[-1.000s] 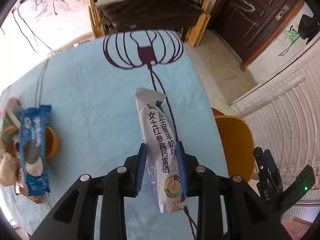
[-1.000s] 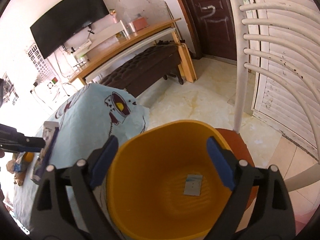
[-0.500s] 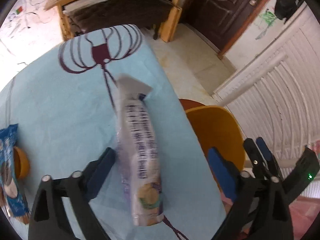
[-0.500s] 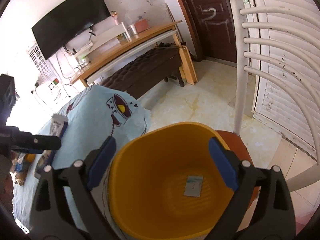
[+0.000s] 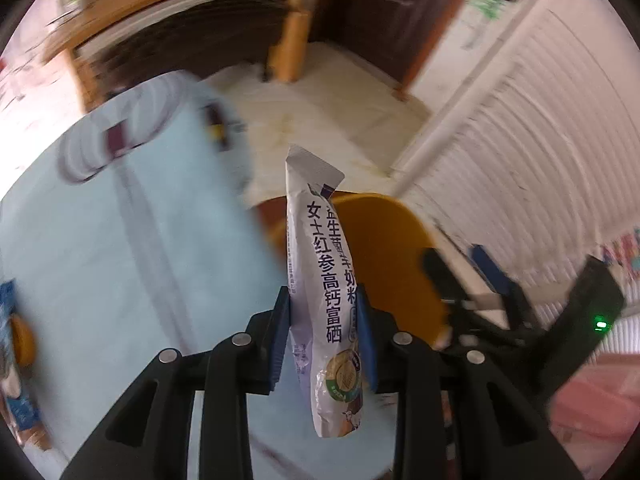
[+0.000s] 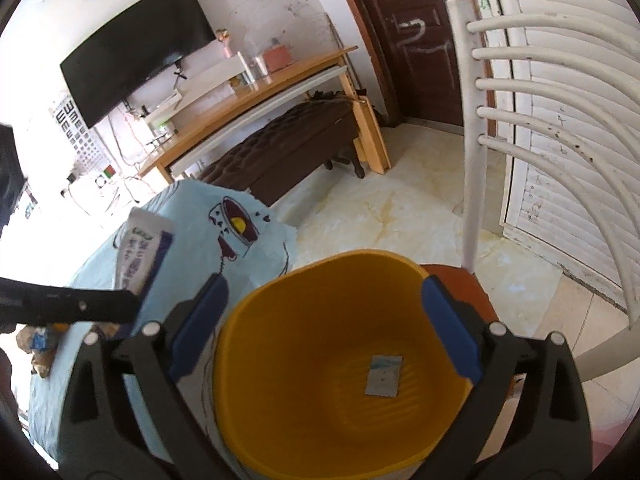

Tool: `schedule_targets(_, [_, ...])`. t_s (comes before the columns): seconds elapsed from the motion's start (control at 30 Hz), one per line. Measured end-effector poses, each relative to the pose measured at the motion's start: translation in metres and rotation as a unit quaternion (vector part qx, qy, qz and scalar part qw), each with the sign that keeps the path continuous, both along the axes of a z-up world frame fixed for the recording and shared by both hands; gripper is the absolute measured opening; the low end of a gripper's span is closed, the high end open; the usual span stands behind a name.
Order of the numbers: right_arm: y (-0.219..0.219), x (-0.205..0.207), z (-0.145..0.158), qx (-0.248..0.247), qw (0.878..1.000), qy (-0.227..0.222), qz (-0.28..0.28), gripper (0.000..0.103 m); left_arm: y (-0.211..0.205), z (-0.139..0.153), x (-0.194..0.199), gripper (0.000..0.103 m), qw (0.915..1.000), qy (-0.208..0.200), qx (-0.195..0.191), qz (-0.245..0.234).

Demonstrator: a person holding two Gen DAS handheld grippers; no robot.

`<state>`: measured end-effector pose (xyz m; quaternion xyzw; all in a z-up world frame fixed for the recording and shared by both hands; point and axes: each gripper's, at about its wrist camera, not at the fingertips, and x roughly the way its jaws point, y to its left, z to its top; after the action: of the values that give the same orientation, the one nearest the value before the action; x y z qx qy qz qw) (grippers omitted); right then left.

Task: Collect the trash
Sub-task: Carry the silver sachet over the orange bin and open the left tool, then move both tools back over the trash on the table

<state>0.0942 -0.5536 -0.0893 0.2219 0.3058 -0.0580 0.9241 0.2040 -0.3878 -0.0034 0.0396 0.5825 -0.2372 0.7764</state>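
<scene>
Covering the tabletop (image 5: pixel 104 248) is a pale blue cloth printed with dark maroon drawings, and beyond its edge lie a cream marbled floor (image 6: pixel 384 208), a long wooden desk (image 6: pixel 256 96) with a dark tufted bench beneath it, a black wall-mounted screen (image 6: pixel 132 48), a dark brown door (image 6: pixel 408 36) and a white slatted chair back (image 6: pixel 520 128). At the far left of the tabletop sits a blurred cluster of snack wrappers, among them a blue one (image 5: pixel 12 364). The left gripper (image 5: pixel 322 334) has its blue-padded fingers (image 5: pixel 280 332) closing, and both pads press on a long white and lilac powder sachet with dark printed characters (image 5: pixel 320 280), gripping it about its lower half. The sachet is held clear of the cloth, over the tabletop's edge and just beside the round yellow plastic bin (image 6: pixel 320 364); its long axis runs away from the camera, the notched sealed end pointing out ahead of the fingers and the rounded bottom end hanging back below the pads. The right gripper (image 6: pixel 320 324) has its fingers (image 6: pixel 448 328) spread wide and opening, one pad on either side of the bin's rim; whether they touch it is unclear. Inside the bin a small grey-white rectangular scrap (image 6: pixel 383 376) lies flat on the ribbed bottom.
</scene>
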Motion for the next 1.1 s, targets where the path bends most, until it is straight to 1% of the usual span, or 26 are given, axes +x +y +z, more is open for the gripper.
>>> schedule_targets(0.03, [-0.003, -0.001, 0.001, 0.000, 1.000, -0.002, -0.005, 0.094, -0.016, 0.000, -0.004, 0.027, 0.9997, 0.008, -0.011, -0.021])
schedule_targets(0.07, [-0.006, -0.003, 0.001, 0.000, 1.000, -0.005, -0.013, 0.094, -0.024, 0.000, -0.005, 0.031, 0.9994, 0.011, -0.014, -0.029])
schedule_targets(0.13, [-0.012, -0.007, 0.003, 0.000, 1.000, -0.011, -0.027, 0.094, -0.040, 0.002, -0.007, 0.042, 0.9993, 0.003, -0.012, -0.036])
schedule_targets(0.17, [-0.016, -0.009, 0.004, 0.000, 0.999, -0.013, -0.035, 0.094, -0.045, 0.003, -0.007, 0.056, 0.9993, -0.005, -0.009, -0.036])
schedule_targets(0.2, [-0.021, -0.012, 0.004, -0.001, 0.999, -0.016, -0.045, 0.095, -0.048, 0.005, -0.008, 0.066, 0.9993, -0.010, -0.008, -0.035])
schedule_targets(0.27, [-0.026, -0.015, 0.005, -0.003, 0.998, -0.017, -0.059, 0.097, -0.049, 0.006, -0.012, 0.071, 0.9992, -0.018, -0.009, -0.035])
schedule_targets(0.33, [-0.033, -0.018, 0.004, 0.004, 0.997, -0.016, -0.069, 0.097, -0.047, 0.009, -0.012, 0.071, 0.9992, -0.022, -0.012, -0.032])
schedule_targets(0.4, [-0.036, -0.020, 0.005, 0.011, 0.997, -0.020, -0.072, 0.097, -0.036, 0.013, -0.012, 0.071, 0.9992, -0.028, -0.015, -0.025])
schedule_targets(0.53, [-0.023, -0.023, 0.017, -0.016, 0.997, -0.032, -0.061, 0.097, 0.016, 0.025, -0.015, 0.072, 0.9975, -0.058, -0.037, 0.015])
schedule_targets(0.67, [0.005, -0.020, 0.027, -0.051, 0.998, -0.027, -0.025, 0.097, 0.070, 0.032, -0.025, 0.075, 0.9947, -0.084, -0.035, 0.048])
schedule_targets(0.73, [0.021, -0.017, 0.032, -0.061, 0.998, -0.029, -0.006, 0.097, 0.096, 0.037, -0.032, 0.076, 0.9926, -0.102, -0.022, 0.062])
schedule_targets(0.8, [0.039, -0.015, 0.037, -0.071, 0.997, -0.031, 0.014, 0.097, 0.118, 0.042, -0.038, 0.079, 0.9900, -0.119, -0.009, 0.076])
schedule_targets(0.93, [0.081, -0.009, 0.052, -0.079, 0.994, -0.040, 0.071, 0.097, 0.173, 0.056, -0.051, 0.084, 0.9819, -0.153, 0.013, 0.112])
schedule_targets(1.1, [0.132, 0.004, 0.068, -0.052, 0.986, -0.044, 0.150, 0.097, 0.235, 0.073, -0.061, 0.086, 0.9714, -0.176, 0.036, 0.154])
